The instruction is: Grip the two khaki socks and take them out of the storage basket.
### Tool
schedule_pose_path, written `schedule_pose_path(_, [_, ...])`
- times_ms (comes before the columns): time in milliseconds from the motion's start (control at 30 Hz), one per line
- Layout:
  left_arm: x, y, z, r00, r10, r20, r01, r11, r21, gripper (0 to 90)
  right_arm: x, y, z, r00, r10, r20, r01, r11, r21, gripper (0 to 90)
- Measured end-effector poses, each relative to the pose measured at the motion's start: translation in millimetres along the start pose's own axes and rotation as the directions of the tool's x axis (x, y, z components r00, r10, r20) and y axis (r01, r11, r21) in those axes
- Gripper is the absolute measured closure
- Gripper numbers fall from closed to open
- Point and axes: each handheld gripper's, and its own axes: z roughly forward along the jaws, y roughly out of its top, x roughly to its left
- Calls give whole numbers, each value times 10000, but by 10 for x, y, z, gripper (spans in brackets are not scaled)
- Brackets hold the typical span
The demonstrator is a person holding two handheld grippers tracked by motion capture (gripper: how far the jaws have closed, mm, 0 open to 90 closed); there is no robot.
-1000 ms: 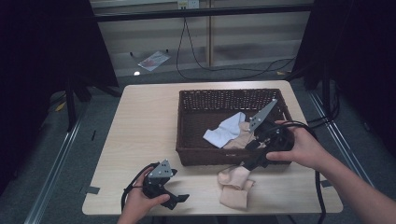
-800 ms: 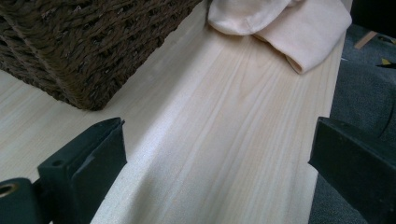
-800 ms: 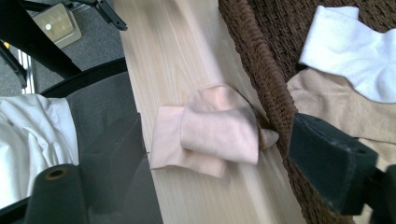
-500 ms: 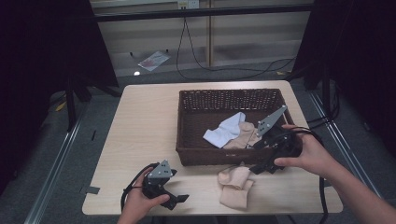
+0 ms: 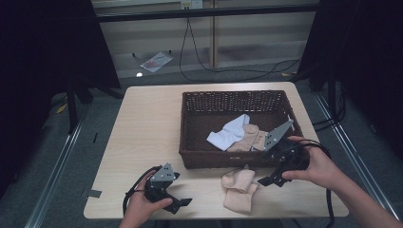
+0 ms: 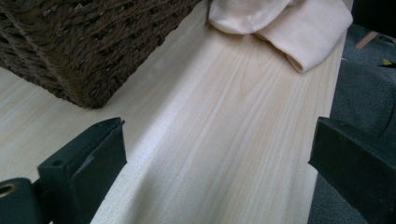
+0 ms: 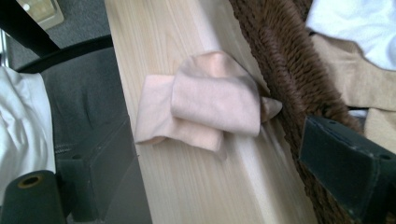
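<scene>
The peach sock (image 5: 240, 188) lay folded on the counter (image 5: 142, 137) at its near edge, touching the basket (image 5: 190, 142). The right hand-held gripper (image 5: 273, 173) hovered beside it, jaws wide and empty; the left hand-held gripper (image 5: 178, 202) rested open and empty too. A careless nudge could have pushed the sock off the edge, or a jaw could have snagged the wicker. No writing was legible.
</scene>
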Motion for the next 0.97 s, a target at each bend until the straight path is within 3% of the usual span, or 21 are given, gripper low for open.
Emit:
schedule_pose_path(200, [-2, -1, 1, 10000, -7, -23, 7, 10000, 7, 31, 21, -70, 86, 9997, -252, 67, 251, 9995, 207, 77])
schedule_pose_path(400, [-1, -1, -5, 10000, 30, -43, -30, 10000, 72, 31, 31, -157, 176, 9999, -101, 6, 101, 9995, 315, 75])
schedule_pose_path(700, [-2, -2, 0, 10000, -10, -41, 10, 10000, 13, 31, 10, -317, 352, 10000, 13, 15, -13, 9999, 156, 72])
schedule_pose_path(967, [9, 14, 9, 10000, 17, -42, -17, 9999, 129, 31, 50, -328, 437, 9999, 108, 128, -106, 9999, -119, 66])
